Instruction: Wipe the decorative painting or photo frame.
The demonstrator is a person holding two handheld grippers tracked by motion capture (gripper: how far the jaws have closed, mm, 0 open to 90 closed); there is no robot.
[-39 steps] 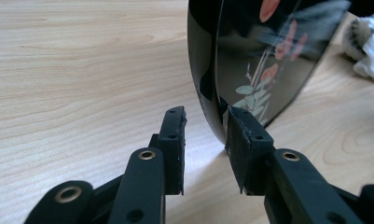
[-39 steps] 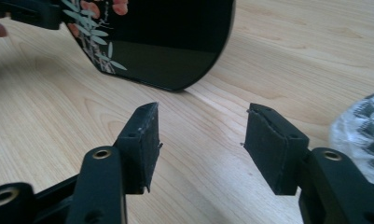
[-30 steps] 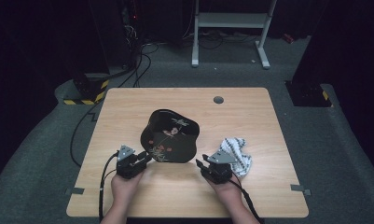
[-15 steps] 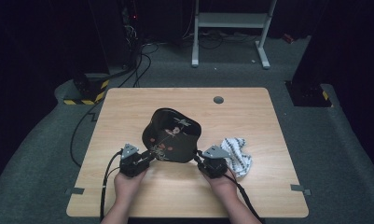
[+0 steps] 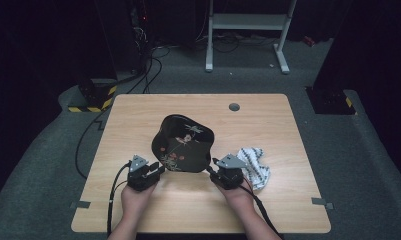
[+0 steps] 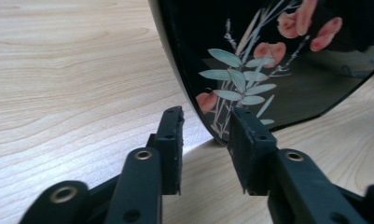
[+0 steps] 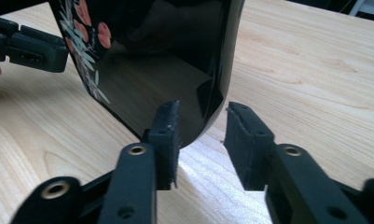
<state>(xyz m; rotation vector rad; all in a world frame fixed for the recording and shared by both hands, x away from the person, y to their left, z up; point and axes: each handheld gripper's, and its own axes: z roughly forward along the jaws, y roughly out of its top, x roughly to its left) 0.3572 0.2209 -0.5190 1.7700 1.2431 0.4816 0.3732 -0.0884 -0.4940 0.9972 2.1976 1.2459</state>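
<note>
While both hands reach in from the near edge of the pale wooden table, the left gripper has its two black jaws parted on either side of the rim of a glossy black lacquer tray with scalloped corners and a painted spray of pink flowers and green leaves; one jaw is outside the rim and one inside, with a gap showing at each, so they are not pressed on it. The right gripper likewise has its jaws apart at the tray's opposite near corner, the left jaw in front of the tray's shiny inner face and the right jaw outside the rim, clear of it. From above, the tray sits near the middle of the table, tilted with its near edge between the left gripper and the right gripper. Just beyond the right gripper, to the tray's right and apart from it, lies a crumpled white cloth with a dark checked pattern. Farther across the table from the tray is a small round grey grommet. Black cables trail back from the left gripper toward the person.
</note>
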